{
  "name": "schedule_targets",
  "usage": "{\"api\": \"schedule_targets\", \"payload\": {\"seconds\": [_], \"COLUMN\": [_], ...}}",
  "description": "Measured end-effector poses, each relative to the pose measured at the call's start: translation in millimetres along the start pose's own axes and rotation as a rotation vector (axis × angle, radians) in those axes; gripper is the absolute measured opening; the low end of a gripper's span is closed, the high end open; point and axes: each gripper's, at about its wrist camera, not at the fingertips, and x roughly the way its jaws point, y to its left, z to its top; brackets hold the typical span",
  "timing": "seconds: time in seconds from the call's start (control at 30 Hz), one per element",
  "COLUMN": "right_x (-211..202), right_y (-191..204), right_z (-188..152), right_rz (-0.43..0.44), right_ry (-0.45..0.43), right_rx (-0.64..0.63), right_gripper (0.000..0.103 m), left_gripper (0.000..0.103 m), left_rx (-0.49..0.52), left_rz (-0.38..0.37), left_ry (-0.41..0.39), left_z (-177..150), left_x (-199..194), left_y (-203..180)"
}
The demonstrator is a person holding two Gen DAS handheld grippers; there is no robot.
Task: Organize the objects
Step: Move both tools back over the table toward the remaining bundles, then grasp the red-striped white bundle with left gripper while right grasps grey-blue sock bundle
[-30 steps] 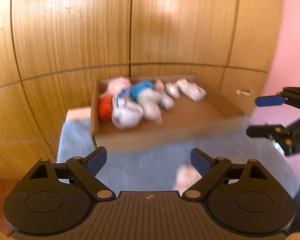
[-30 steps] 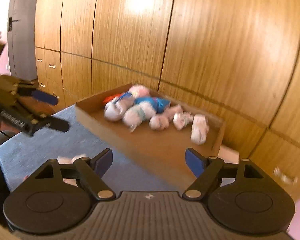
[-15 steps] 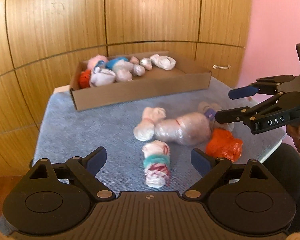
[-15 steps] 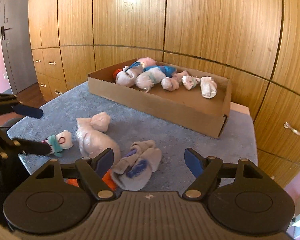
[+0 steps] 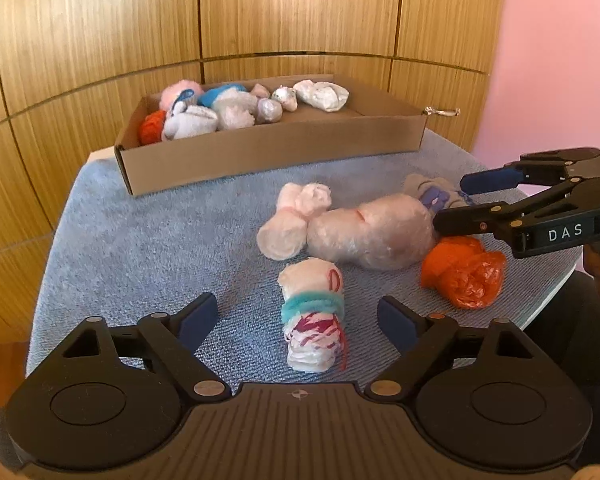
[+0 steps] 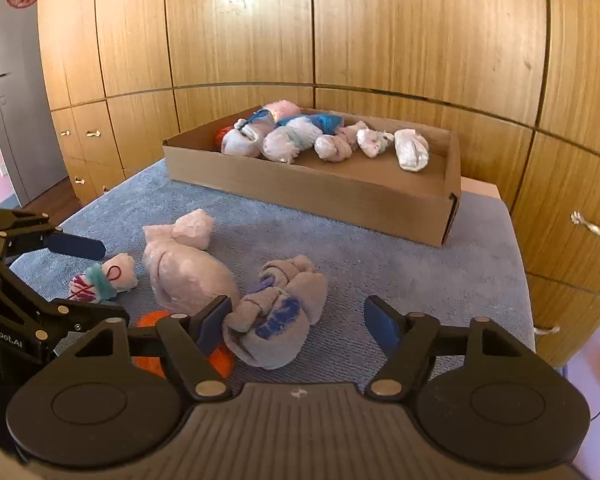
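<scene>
A blue-carpeted table (image 5: 140, 240) carries a shallow cardboard box (image 5: 260, 152) along its far edge, close to the wooden cabinet wall (image 5: 300, 12); rolled sock bundles (image 5: 236, 106) crowd the box's far left part, leaving its near and right floor bare.

On the open carpet in front of the box lie five loose bundles near the table's right front edge. The white roll with a teal band (image 5: 314, 316) sits between the fingers of the left claw (image 5: 298, 320), whose jaws stand spread wide and have just been closing a little, clear of it on both sides. Beyond it lie a pale pink pair (image 5: 294, 220) touching a large plastic-wrapped bundle (image 5: 374, 236), with an orange bundle (image 5: 464, 272) at the right edge.

The right claw (image 6: 296, 322) is half spread and has just been closing around the grey sock bundle (image 6: 280, 320); its left finger seems to touch the bundle, its right stands apart. Bare carpet stretches to the left.
</scene>
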Motion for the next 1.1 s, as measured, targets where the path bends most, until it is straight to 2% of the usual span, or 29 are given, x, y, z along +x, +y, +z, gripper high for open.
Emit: {"api": "schedule_targets", "payload": {"seconds": [0.17,0.23,0.33,0.47,0.6,0.8,0.9,0.97,1.1], "right_x": [2.6,2.6,3.1,5.7,6.6,5.2,4.7,3.6,0.3], "right_y": [1.8,2.6,5.5,6.2,4.7,3.2,3.2,3.0,0.1], "right_z": [-2.7,-2.8,-3.6,-3.3,-2.0,-2.5,-3.5,-3.7,-2.3], "right_rz": [-0.001,0.005,0.009,0.009,0.011,0.012,0.012,0.011,0.007], "right_ry": [0.005,0.003,-0.004,-0.006,-0.014,-0.022,-0.027,-0.029,-0.037], "right_rx": [-0.006,0.005,0.002,0.008,0.012,0.020,0.027,0.031,0.037], "right_gripper": [0.057,0.049,0.042,0.041,0.040,0.039,0.039,0.038,0.037], "left_gripper": [0.087,0.084,0.079,0.066,0.062,0.052,0.043,0.033,0.032], "left_rx": [-0.004,-0.008,-0.004,-0.014,-0.017,-0.007,0.006,0.003,0.004], "left_rz": [-0.007,-0.009,-0.010,-0.011,-0.001,0.012,0.016,0.014,0.014], "left_ry": [-0.005,-0.007,-0.009,-0.016,-0.025,-0.033,-0.039,-0.043,-0.042], "left_z": [-1.3,-1.4,0.3,2.4,2.3,2.7,3.0,3.3,3.8], "left_x": [1.0,0.9,2.2,1.3,1.3,1.0,1.2,0.6,0.3], "left_y": [2.0,4.1,5.3,8.5,9.4,8.7,6.9,7.5,9.7]}}
